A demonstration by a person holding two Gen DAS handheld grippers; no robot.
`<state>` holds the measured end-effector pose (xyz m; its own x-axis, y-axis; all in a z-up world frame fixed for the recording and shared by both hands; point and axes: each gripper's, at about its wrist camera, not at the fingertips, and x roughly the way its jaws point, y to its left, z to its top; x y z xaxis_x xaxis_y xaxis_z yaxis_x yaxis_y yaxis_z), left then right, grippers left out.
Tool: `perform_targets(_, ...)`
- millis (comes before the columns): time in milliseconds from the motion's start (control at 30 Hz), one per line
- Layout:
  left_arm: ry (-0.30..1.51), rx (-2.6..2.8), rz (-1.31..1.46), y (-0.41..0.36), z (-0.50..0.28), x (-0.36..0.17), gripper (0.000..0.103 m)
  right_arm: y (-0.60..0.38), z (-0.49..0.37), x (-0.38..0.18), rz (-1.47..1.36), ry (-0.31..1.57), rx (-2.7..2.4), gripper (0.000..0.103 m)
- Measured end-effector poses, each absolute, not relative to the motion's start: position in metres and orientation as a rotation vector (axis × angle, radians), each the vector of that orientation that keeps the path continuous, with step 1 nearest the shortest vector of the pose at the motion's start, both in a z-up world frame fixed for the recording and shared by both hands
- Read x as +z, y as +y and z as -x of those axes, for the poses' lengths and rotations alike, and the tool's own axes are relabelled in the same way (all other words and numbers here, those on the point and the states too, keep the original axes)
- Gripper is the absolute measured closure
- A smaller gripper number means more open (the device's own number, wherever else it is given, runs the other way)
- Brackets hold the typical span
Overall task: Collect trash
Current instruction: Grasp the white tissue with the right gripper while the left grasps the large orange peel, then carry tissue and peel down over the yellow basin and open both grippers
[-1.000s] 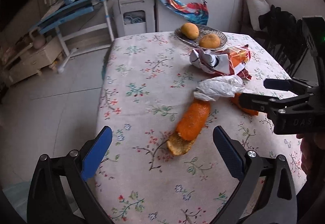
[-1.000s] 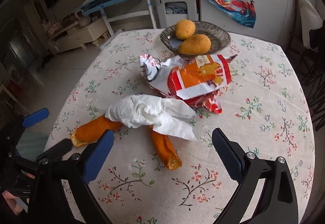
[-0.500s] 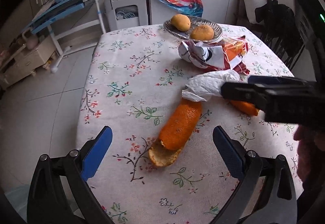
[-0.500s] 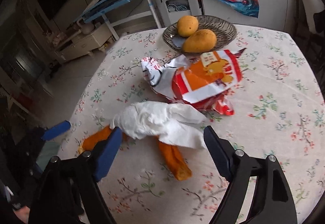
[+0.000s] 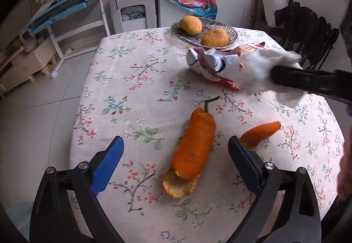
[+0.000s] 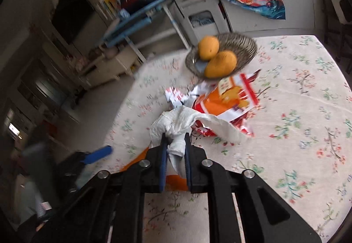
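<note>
The crumpled white tissue hangs pinched in the right gripper, whose jaws have just been closing and now clamp its bunched end, lifted above the floral tablecloth near the snack wrapper. The left gripper stands with jaws apart, straddling the long orange peel without touching it; a smaller peel lies just beside. Held by one thin fold, the tissue could slip free or tear as it is carried
</note>
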<state>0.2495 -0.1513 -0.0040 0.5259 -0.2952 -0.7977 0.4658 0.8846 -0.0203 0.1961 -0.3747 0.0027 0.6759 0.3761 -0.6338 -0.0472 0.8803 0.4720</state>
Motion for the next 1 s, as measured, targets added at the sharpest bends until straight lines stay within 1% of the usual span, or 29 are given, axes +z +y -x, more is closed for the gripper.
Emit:
perform_targets(67,0.914,-0.459,-0.205,-0.156,-0.250,-0.006,0.017,-0.384,-0.187,0.005,-0.451,0.800,0.239,0.089)
perform_targets(300,0.919,-0.434,-0.251,-0.175,-0.252,-0.017,0.037,-0.400,-0.155,-0.005,-0.424,0.851,0.210,0.089)
perform_targets(367,0.917,-0.423,-0.250,-0.176,-0.252,-0.018,0.039,-0.406,-0.143,-0.008,-0.427,0.862,0.201,0.089)
perform_targets(500,0.916,-0.420,-0.240,-0.177,-0.249,-0.016,0.049,-0.413,-0.124,-0.011,-0.430,0.870,0.189,0.089)
perform_targets(533,0.913,-0.419,-0.241,-0.177,-0.248,-0.016,0.055,-0.413,-0.120,-0.011,-0.430,0.870,0.187,0.089)
perform_targets(600,0.911,-0.429,-0.230,-0.174,-0.247,-0.015,0.069,-0.412,-0.115,-0.011,-0.431,0.868,0.188,0.089)
perform_targets(667,0.914,-0.430,-0.206,-0.170,-0.247,-0.014,0.077,-0.410,-0.109,-0.009,-0.422,0.860,0.185,0.089)
perform_targets(800,0.919,-0.445,-0.142,-0.160,-0.244,-0.012,0.081,-0.404,-0.094,-0.011,-0.428,0.853,0.184,0.089)
perform_targets(1000,0.884,-0.455,-0.120,-0.144,-0.221,0.005,0.082,-0.387,-0.079,-0.005,-0.425,0.827,0.202,0.089)
